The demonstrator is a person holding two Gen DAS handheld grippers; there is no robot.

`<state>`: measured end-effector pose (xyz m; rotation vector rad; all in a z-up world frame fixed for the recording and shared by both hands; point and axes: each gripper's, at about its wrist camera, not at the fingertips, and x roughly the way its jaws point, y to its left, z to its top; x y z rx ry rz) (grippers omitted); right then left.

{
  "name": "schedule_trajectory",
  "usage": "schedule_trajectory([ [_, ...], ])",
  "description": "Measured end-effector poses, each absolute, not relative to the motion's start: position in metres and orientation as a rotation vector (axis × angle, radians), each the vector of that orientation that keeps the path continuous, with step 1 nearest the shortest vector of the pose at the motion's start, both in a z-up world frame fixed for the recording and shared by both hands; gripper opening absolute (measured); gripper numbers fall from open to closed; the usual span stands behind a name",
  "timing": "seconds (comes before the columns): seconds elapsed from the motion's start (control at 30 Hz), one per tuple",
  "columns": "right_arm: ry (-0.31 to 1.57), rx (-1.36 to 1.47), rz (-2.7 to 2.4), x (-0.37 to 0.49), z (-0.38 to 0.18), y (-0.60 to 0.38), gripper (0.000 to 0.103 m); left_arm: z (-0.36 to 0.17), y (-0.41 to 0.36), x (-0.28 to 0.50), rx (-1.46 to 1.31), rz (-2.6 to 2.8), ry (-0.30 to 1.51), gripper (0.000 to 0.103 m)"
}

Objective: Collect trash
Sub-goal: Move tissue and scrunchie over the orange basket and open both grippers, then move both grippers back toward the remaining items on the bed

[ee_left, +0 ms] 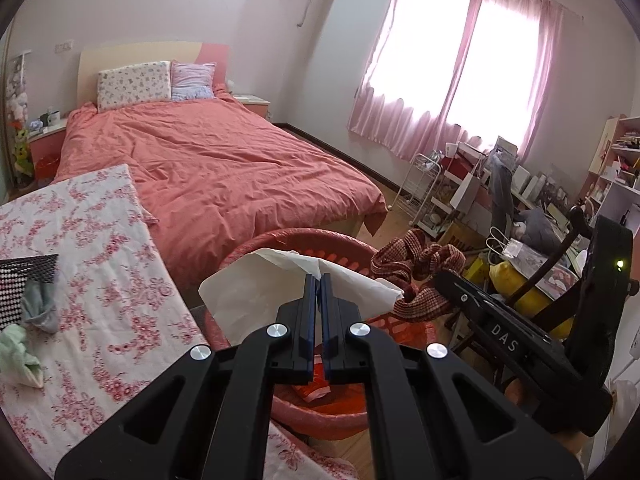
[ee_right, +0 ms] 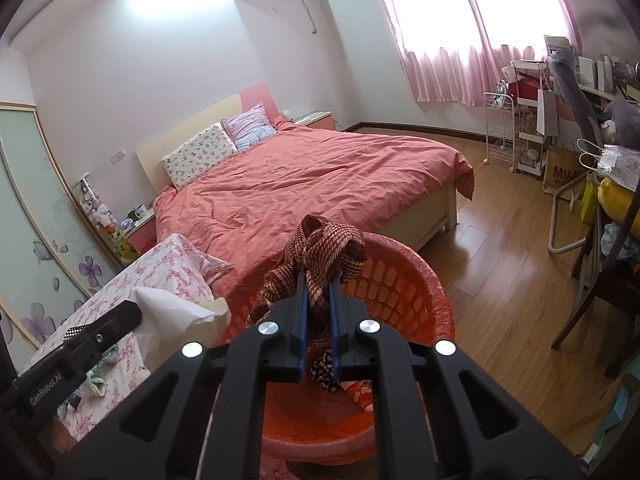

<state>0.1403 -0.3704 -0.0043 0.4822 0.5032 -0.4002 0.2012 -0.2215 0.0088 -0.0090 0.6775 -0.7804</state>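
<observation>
We see the left gripper (ee_left: 321, 280) pinching a tissue (ee_left: 256, 296) over the red basket (ee_right: 404, 276). The right gripper (ee_right: 318, 280) clamps a scarf (ee_right: 324, 248) above it too

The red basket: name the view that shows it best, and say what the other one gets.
Right wrist view. The red basket shows its slotted wall, most of its rim and its floor below the right gripper, which grips a striped cloth. The left wrist view catches only rim parts behind the white paper.
</observation>
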Motion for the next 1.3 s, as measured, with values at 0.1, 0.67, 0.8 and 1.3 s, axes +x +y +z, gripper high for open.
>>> schedule_trajectory([
  [0.1, 0.509, 0.499, -0.400, 0.144, -0.009, -0.378, 0.011, 0.003, -0.231, 0.201, 0.005, -0.788, 0.694, 0.002],
  [0.67, 0.532, 0.466, -0.449, 0.144, -0.012, -0.378, 0.048, -0.016, -0.217, 0.213, 0.029, -0.698, 0.787, 0.041],
  [0.8, 0.529, 0.441, -0.426, 0.142, -0.003, -0.362, 0.049, -0.006, -0.186, 0.206, 0.062, -0.632, 0.741, 0.049],
  [1.3, 0.602, 0.289, -0.100, 0.182, 0.021, -0.203, 0.049, 0.007, -0.002, 0.188, 0.027, -0.243, 0.649, 0.065],
])
